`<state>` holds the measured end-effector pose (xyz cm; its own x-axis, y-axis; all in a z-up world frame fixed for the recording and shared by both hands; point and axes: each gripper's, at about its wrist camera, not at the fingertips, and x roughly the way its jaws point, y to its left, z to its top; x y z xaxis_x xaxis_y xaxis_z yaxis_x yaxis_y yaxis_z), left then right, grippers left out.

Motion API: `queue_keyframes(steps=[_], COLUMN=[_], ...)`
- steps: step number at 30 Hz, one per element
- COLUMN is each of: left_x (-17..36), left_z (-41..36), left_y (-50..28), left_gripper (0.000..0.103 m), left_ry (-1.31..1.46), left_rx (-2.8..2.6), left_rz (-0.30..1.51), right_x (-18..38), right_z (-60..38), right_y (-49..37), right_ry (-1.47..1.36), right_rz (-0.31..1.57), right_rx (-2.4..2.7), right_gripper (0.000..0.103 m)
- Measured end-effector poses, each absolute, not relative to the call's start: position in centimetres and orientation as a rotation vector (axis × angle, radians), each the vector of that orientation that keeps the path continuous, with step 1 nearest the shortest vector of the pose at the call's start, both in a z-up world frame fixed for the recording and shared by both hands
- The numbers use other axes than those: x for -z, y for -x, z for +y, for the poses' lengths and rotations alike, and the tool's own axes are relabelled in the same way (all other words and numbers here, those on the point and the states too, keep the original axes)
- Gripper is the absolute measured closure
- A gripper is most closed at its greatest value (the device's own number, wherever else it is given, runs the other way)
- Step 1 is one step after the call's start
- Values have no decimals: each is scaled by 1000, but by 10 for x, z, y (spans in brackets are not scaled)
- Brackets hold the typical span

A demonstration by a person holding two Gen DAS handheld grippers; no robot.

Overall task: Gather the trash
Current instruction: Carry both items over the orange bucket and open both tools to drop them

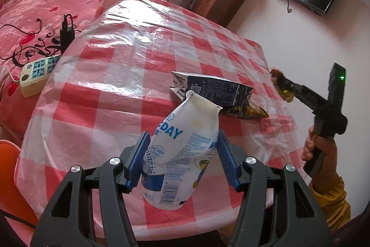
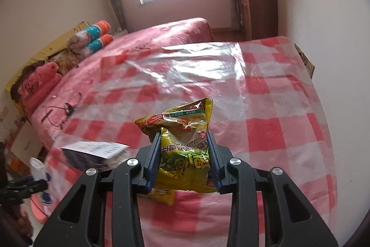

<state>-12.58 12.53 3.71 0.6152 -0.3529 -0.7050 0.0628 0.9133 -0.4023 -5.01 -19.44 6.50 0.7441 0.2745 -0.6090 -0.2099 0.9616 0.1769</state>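
Blue ribbed pads of the left hand-held gripper clamp a white yoghurt pouch at its waist, its torn spout pointing away and up. The right hand-held gripper is likewise closed on a crumpled yellow snack bag, lifted clear of the red-and-white checked tabletop. Both items thus appear gathered; the step in hand is judged to be carrying them off. The next move calls for a bin or bag, yet none shows in either view.

Just beyond the left hand-held gripper a dark carton lies on its side on the tabletop, over a yellowish wrapper; both remain to be collected. Whether a second small packet hangs under the snack bag or rests on the cloth cannot be told. The left edge of the right wrist view is blurred. Beyond the tabletop stands a pink bed.
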Motion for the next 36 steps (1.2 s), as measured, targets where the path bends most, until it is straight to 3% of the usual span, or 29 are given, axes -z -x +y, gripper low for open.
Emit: queue_keyframes(steps=[15,26,36], left_x=[-46,-37,-5], left_z=[183,256,327], left_y=[177,228,268], left_gripper=[43,43,43], left_ry=[432,509,602], left_rx=[125,-73,-290], left_rz=[800,758,742], right_x=[-115,-95,-44], right_z=[-68,75,191], right_y=[107,152,184], right_ry=[-10,164,312], right_rz=[642,732,869], right_rx=[-615,-941,-1169], right_gripper=[65,65,65])
